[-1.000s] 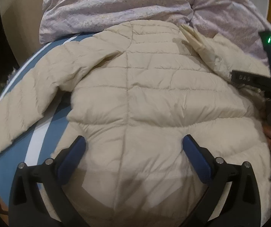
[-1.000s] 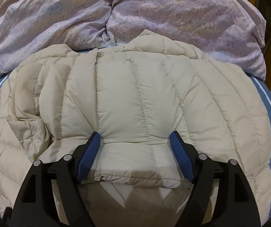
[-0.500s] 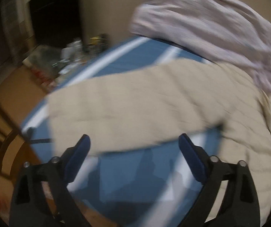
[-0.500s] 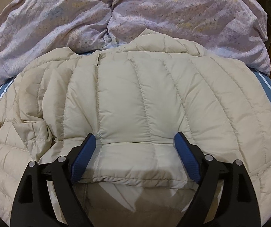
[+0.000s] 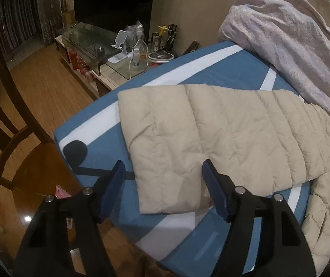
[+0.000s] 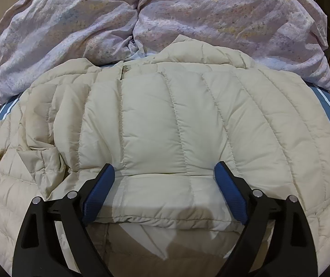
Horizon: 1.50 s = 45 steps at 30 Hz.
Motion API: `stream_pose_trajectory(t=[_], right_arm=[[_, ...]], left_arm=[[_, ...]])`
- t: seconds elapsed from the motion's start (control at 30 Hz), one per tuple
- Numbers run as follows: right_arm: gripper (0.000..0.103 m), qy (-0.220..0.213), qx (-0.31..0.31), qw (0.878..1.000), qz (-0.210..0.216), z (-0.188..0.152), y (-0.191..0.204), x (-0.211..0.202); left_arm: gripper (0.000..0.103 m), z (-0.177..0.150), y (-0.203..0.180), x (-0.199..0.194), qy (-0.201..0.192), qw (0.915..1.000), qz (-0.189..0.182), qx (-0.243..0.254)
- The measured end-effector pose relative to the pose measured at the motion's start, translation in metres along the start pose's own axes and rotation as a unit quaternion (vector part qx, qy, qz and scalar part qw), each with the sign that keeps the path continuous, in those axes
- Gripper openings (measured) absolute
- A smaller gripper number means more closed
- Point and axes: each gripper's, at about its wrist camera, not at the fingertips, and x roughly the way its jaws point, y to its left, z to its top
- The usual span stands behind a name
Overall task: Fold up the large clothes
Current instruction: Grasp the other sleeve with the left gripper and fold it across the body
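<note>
Covering the blue bed (image 5: 222,69), a jacket (image 6: 165,127) lies under both gaping tools (wooden floor (image 5: 49,87)).

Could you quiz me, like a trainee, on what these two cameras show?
1. True or false: the left tongs are shut on the sleeve.
2. What lies behind the cream puffer jacket in the right view? A) lilac duvet B) wooden chair C) glass table
3. Fill in: the sleeve lies stretched out on the blue-and-white ____.

Key: 1 false, both tongs are open, including the right tongs; 2 A; 3 sheet.
</note>
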Motion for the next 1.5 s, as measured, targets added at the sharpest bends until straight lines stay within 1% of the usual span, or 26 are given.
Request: stream_pose_trajectory(t=[0.17,0.2,0.23,0.27,0.3,0.33,0.37,0.43,0.5,0.53,0.6,0.73,0.8,0.9,1.0,1.1,1.17,1.2,1.3,1.43,1.5], right_arm=[[0.092,0.000,0.001,1.000,0.003,0.000,0.000,0.000],[0.092,0.000,0.001,1.000,0.003,0.000,0.000,0.000],[0.093,0.000,0.001,1.000,0.003,0.000,0.000,0.000],[0.093,0.000,0.001,1.000,0.002,0.000,0.000,0.000],[0.093,0.000,0.001,1.000,0.002,0.000,0.000,0.000],[0.093,0.000,0.001,1.000,0.002,0.000,0.000,0.001],[0.093,0.000,0.002,1.000,0.002,0.000,0.000,0.001],[0.093,0.000,0.002,1.000,0.003,0.000,0.000,0.000],[0.093,0.000,0.002,1.000,0.003,0.000,0.001,0.001],[0.093,0.000,0.002,1.000,0.003,0.000,0.001,0.001],[0.094,0.000,0.003,1.000,0.004,0.000,0.000,0.001],[0.094,0.000,0.003,1.000,0.004,0.001,0.001,0.001],[0.095,-0.001,0.004,1.000,0.006,0.001,0.002,0.000],[0.095,-0.001,0.007,1.000,0.008,0.001,0.004,0.000],[0.095,-0.002,0.008,1.000,0.011,0.001,0.003,0.000],[0.095,-0.002,0.010,1.000,0.014,0.000,0.003,0.000],[0.096,-0.003,0.011,1.000,0.016,0.000,0.002,0.000],[0.096,-0.003,0.012,1.000,0.018,0.000,0.002,0.000],[0.096,-0.004,0.015,1.000,0.021,0.000,0.000,-0.001],[0.096,-0.008,0.023,0.999,0.031,-0.001,-0.002,-0.002],[0.096,-0.009,0.027,0.999,0.035,-0.001,-0.003,-0.003]], left_arm=[[0.067,0.001,-0.006,0.004,-0.006,0.9999,0.014,0.005],[0.065,0.000,-0.006,0.003,-0.008,0.9998,0.016,0.005],[0.059,0.000,-0.007,0.003,-0.012,0.9997,0.020,0.006],[0.057,0.000,-0.008,0.003,-0.015,0.9996,0.023,0.006],[0.051,0.000,-0.009,0.003,-0.019,0.9995,0.024,0.005],[0.042,0.000,-0.010,0.003,-0.021,0.9995,0.024,0.005],[0.037,0.001,-0.011,0.004,-0.022,0.9995,0.023,0.004],[0.020,0.002,-0.014,0.004,-0.020,0.9997,0.014,-0.001],[0.011,0.004,-0.017,0.003,-0.018,0.9998,0.009,-0.005],[0.009,0.005,-0.019,0.002,-0.019,0.9997,0.011,-0.005],[0.007,0.007,-0.026,-0.001,-0.022,0.9997,0.012,-0.002],[0.006,0.014,-0.046,-0.016,-0.041,0.9991,0.000,0.013],[0.005,0.019,-0.060,-0.028,-0.052,0.9983,-0.013,0.024],[0.005,0.025,-0.091,-0.050,-0.070,0.9955,-0.042,0.048],[0.005,0.027,-0.131,-0.074,-0.089,0.9895,-0.076,0.085],[0.005,0.024,-0.172,-0.093,-0.097,0.9814,-0.114,0.120],[0.006,0.018,-0.205,-0.105,-0.100,0.9736,-0.142,0.148],[0.006,0.015,-0.215,-0.108,-0.099,0.9710,-0.150,0.157],[0.006,0.003,-0.264,-0.115,-0.090,0.9595,-0.184,0.193],[0.006,-0.014,-0.316,-0.118,-0.074,0.9464,-0.219,0.226],[0.006,-0.027,-0.344,-0.121,-0.067,0.9366,-0.244,0.242]])
